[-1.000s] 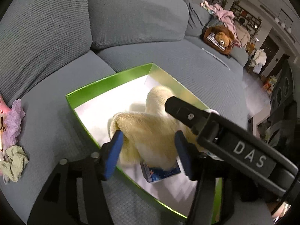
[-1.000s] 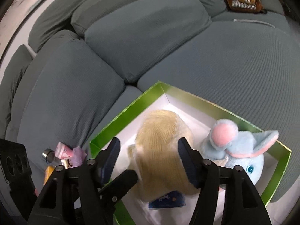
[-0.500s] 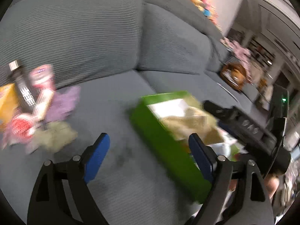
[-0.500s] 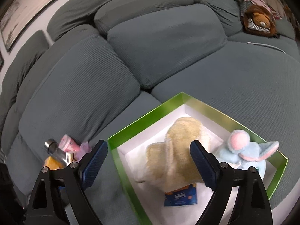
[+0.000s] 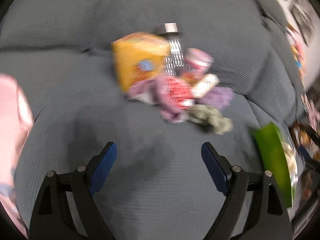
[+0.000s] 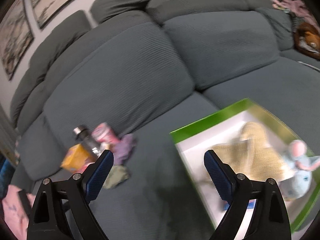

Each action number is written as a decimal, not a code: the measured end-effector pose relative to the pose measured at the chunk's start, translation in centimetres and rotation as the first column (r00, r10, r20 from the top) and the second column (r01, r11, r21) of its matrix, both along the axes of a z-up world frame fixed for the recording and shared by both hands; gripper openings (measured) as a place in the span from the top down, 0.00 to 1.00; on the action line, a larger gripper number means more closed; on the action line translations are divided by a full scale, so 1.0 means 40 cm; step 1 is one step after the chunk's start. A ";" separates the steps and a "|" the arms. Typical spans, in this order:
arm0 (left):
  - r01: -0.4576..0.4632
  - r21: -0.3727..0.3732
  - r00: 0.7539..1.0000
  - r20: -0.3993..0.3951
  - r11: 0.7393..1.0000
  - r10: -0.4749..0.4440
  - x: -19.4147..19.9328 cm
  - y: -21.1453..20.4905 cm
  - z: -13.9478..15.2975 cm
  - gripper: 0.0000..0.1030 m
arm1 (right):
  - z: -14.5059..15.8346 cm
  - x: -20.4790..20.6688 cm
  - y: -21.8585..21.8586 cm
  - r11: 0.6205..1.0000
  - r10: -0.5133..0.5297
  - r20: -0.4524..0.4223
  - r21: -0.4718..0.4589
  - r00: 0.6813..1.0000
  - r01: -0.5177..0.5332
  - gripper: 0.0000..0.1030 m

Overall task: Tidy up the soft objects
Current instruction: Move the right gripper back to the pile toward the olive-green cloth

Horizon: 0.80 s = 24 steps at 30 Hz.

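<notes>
A green box (image 6: 202, 121) with a white inside sits on the grey sofa at the right of the right wrist view. In it lie a cream plush toy (image 6: 252, 152) and a light blue plush elephant (image 6: 300, 172). The box edge (image 5: 274, 160) shows at the right of the left wrist view. A pile lies ahead of my left gripper (image 5: 159, 160): a purple cloth (image 5: 170, 102), an olive cloth (image 5: 212, 118) and a red knitted item (image 5: 178, 92). My left gripper is open and empty. My right gripper (image 6: 159, 166) is open and empty over the seat, left of the box.
An orange carton (image 5: 138, 60), a metal-capped bottle (image 5: 172, 46) and a pink can (image 5: 197, 62) stand in the pile against the back cushion. A pink-sleeved arm (image 5: 12, 108) is at the left edge. A brown plush (image 6: 308, 38) lies far right on the sofa.
Both grippers opened and let go of the cream plush, which now lies in the box. The left gripper swung left to face the pile. The right gripper pulled back and left.
</notes>
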<state>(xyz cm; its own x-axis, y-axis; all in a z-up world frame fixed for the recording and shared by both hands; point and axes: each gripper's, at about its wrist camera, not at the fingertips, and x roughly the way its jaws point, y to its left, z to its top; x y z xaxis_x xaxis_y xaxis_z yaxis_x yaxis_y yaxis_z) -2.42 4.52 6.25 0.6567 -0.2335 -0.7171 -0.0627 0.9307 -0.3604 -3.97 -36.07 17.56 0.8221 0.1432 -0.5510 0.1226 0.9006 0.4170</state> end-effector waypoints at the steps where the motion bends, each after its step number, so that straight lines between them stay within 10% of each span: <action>1: -0.034 -0.010 0.999 -0.023 0.999 0.034 0.005 0.018 -0.011 0.17 | -0.003 0.005 0.015 1.000 0.022 -0.001 0.008 1.000 -0.022 0.10; 12: -0.151 0.008 0.986 -0.064 0.988 0.152 0.025 0.072 -0.026 0.17 | -0.074 0.143 0.246 0.958 0.280 -0.122 0.092 0.952 -0.270 0.10; 24: -0.159 -0.041 0.985 -0.074 0.986 0.156 0.015 0.109 -0.028 0.17 | -0.250 0.343 0.440 0.934 0.299 -0.347 -0.084 0.889 -0.347 0.14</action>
<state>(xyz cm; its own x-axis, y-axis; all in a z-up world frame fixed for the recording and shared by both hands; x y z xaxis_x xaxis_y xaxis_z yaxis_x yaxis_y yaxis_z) -1.83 8.89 5.15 0.6362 -0.1651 -0.7536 -0.2338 0.8896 -0.3923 9.73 -18.46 7.57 0.5167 0.2722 -0.8117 -0.0792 0.9592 0.2713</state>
